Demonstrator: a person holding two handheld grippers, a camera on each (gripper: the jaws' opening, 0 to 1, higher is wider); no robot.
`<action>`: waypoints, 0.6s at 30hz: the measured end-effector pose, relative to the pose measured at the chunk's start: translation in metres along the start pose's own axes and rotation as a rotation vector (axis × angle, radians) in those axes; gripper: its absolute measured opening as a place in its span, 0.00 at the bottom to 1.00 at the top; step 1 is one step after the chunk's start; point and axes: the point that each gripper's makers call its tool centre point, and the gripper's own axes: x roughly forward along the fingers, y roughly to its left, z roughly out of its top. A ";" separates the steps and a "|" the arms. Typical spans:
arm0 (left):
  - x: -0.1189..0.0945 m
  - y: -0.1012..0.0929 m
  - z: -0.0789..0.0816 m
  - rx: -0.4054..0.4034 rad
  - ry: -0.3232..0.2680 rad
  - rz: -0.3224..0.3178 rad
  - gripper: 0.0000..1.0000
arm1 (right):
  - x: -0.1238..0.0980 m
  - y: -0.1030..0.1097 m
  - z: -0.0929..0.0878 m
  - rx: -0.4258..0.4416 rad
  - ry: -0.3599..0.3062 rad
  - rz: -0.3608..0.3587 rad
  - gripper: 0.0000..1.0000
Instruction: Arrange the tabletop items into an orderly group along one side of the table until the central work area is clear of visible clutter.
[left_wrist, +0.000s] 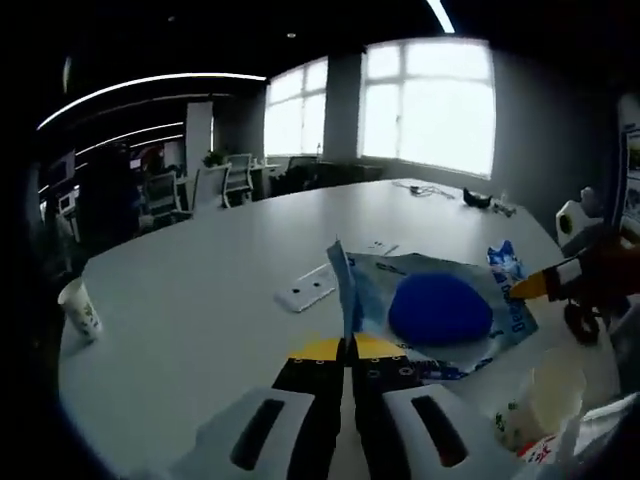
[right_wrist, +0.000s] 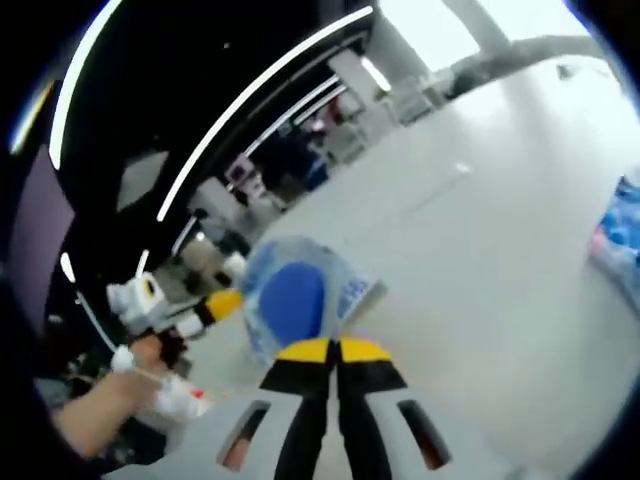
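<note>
Left gripper view first: at the far left a paper cup (left_wrist: 80, 308) stands near the edge of the bench (left_wrist: 200, 300), then a white strip (left_wrist: 306, 288), then our left gripper (left_wrist: 345, 350), whose jaws are pressed together on the upright edge of a blue-and-white bag (left_wrist: 440, 310). This bag lies just ahead and to the right of the jaws, long axis across them, and the other gripper touches its far right corner. Right gripper view: our right gripper (right_wrist: 333, 352) has its jaws closed at the bag's edge, but blur hides whether they truly pinch it. We judge both grippers equally near.
</note>
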 end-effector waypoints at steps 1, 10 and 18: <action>-0.002 0.000 0.003 0.004 -0.002 0.005 0.01 | -0.001 0.002 0.002 -0.002 -0.003 0.006 0.00; -0.025 -0.015 0.035 0.057 -0.014 0.048 0.01 | -0.020 0.019 0.027 -0.029 -0.030 0.063 0.00; -0.034 -0.039 0.058 0.085 0.003 0.091 0.01 | -0.044 0.019 0.047 -0.058 -0.030 0.108 0.00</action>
